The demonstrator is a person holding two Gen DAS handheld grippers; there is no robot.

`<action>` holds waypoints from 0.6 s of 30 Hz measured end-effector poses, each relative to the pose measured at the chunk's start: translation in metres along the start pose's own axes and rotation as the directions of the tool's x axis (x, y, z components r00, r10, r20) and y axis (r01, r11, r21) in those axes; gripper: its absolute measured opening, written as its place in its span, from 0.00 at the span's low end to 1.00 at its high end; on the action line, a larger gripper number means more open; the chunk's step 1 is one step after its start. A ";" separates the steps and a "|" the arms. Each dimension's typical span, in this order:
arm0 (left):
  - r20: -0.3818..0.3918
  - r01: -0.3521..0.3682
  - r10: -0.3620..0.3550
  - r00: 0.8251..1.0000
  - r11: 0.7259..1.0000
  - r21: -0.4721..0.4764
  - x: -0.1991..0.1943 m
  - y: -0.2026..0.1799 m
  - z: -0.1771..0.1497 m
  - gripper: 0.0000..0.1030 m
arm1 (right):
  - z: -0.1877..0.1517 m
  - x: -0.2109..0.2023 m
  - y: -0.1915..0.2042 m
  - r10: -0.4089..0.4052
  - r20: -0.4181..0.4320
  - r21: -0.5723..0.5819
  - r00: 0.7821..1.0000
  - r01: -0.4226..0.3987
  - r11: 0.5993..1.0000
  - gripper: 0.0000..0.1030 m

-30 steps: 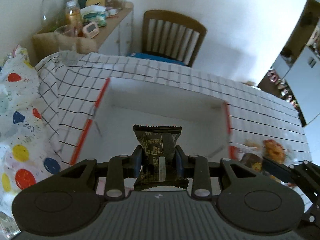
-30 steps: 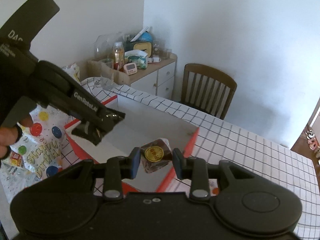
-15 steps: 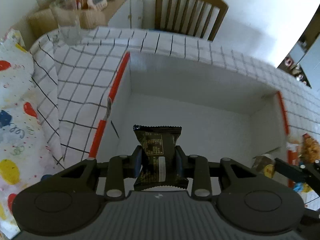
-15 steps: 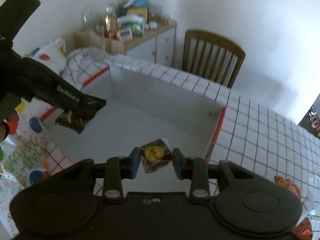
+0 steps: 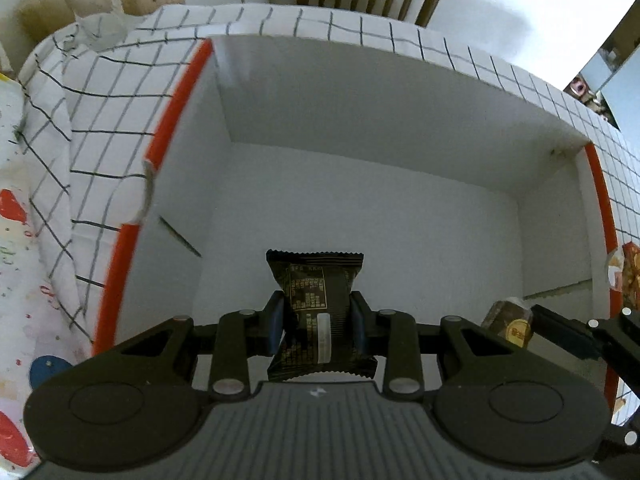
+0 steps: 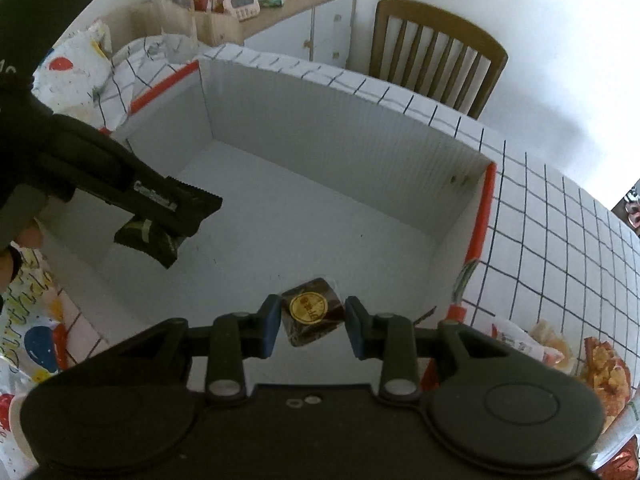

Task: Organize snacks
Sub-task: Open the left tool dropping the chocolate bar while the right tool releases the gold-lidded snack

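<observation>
My left gripper (image 5: 316,320) is shut on a black snack packet (image 5: 316,308) and holds it inside the white box (image 5: 400,92), above the floor near the left wall; both show in the right wrist view, the gripper (image 6: 176,216) and the packet (image 6: 148,240). My right gripper (image 6: 312,320) is shut on a small brown cake with a gold sticker (image 6: 312,310), held low over the box's near right part. That cake also shows in the left wrist view (image 5: 508,318).
The box has red-edged side walls (image 6: 482,216) and stands on a black-grid tablecloth (image 6: 560,232). More snack packs (image 6: 604,368) lie right of the box. A balloon-print bag (image 5: 20,240) lies left. A wooden chair (image 6: 436,52) and a cluttered cabinet (image 6: 280,12) stand behind.
Both grippers moved forward and down into the box, each still holding its snack. The box now fills both views.
</observation>
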State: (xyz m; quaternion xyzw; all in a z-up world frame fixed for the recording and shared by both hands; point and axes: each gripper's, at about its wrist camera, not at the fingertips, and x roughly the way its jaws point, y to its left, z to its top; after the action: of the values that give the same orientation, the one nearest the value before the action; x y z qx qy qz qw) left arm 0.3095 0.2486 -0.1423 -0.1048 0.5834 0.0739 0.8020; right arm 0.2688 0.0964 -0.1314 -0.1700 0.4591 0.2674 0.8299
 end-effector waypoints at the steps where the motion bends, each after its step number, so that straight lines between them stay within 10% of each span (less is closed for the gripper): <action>1: -0.005 0.002 -0.002 1.000 1.000 0.002 0.002 -0.001 0.000 0.32 | 0.000 0.001 0.001 0.001 -0.007 0.001 1.000 -0.001 1.000 0.32; 5: -0.019 0.010 -0.010 1.000 1.000 0.008 0.008 -0.003 -0.004 0.35 | 0.000 0.002 0.004 -0.011 -0.014 -0.016 1.000 0.011 1.000 0.33; 9: -0.002 0.021 -0.021 1.000 1.000 -0.009 0.005 -0.002 -0.003 0.61 | 0.002 0.003 0.005 -0.015 -0.012 -0.022 1.000 0.015 1.000 0.34; 18: 0.068 0.035 -0.035 0.997 0.999 0.002 -0.029 -0.001 -0.011 0.62 | 0.003 -0.015 -0.002 -0.008 0.024 0.022 1.000 0.007 1.000 0.45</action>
State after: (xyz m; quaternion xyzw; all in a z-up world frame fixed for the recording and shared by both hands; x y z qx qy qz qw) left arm 0.2911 0.2446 -0.1183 -0.1121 0.5538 0.0633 0.8226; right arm 0.2662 0.0921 -0.1171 -0.1593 0.4516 0.2611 0.8381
